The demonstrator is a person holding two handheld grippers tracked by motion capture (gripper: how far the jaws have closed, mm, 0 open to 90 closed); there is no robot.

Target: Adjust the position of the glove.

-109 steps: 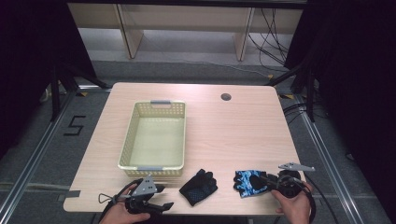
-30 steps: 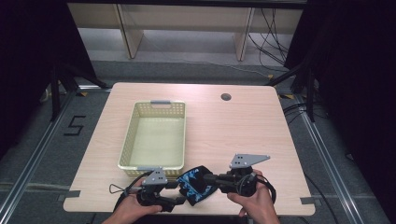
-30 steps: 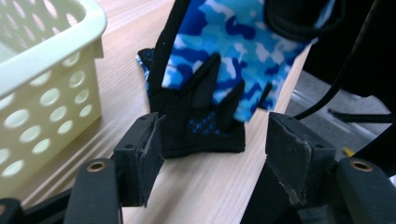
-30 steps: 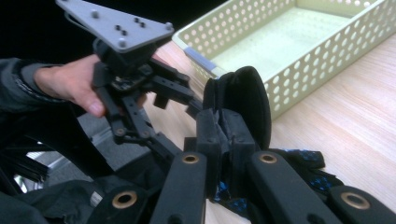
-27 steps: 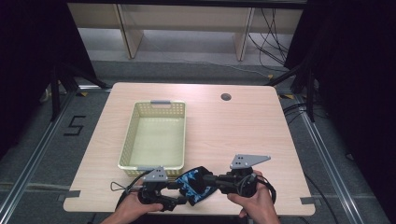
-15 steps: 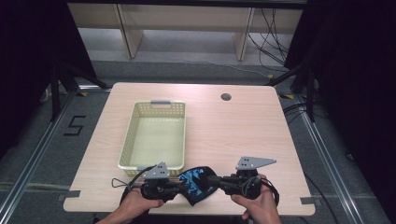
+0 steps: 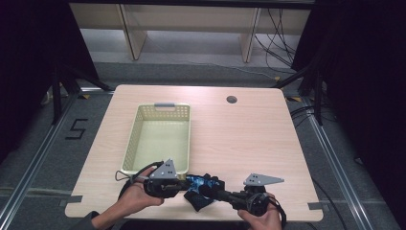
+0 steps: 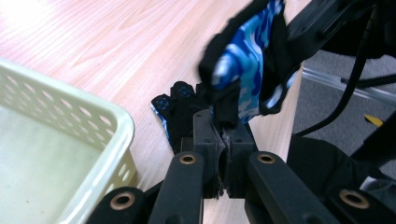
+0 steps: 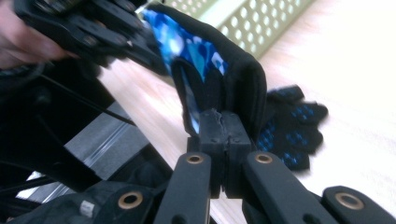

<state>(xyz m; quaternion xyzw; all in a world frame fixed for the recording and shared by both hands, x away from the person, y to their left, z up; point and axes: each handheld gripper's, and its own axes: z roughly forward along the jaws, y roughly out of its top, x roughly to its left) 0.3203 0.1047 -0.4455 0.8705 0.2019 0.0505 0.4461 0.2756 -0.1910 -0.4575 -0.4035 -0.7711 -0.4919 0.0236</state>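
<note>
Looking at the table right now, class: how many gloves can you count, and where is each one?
2. One blue-patterned glove is held up between the left gripper and the right gripper, both shut on it. The other glove lies on the table beneath, beside the basket.

Blue-camouflage glove (image 8: 247, 60): soft knit cloth, matt, black trim. Second glove (image 9: 289, 128): black fabric, dotted blue on the palm side. Tabletop (image 7: 249, 134): pale wood-grain laminate, smooth, slight sheen. Basket (image 7: 160, 136): cream plastic, perforated walls, faintly glossy. Left claw (image 8: 223, 140) and right claw (image 9: 223, 135): matt black plastic, rough at the pad edges, brass-coloured pivot bushings.
</note>
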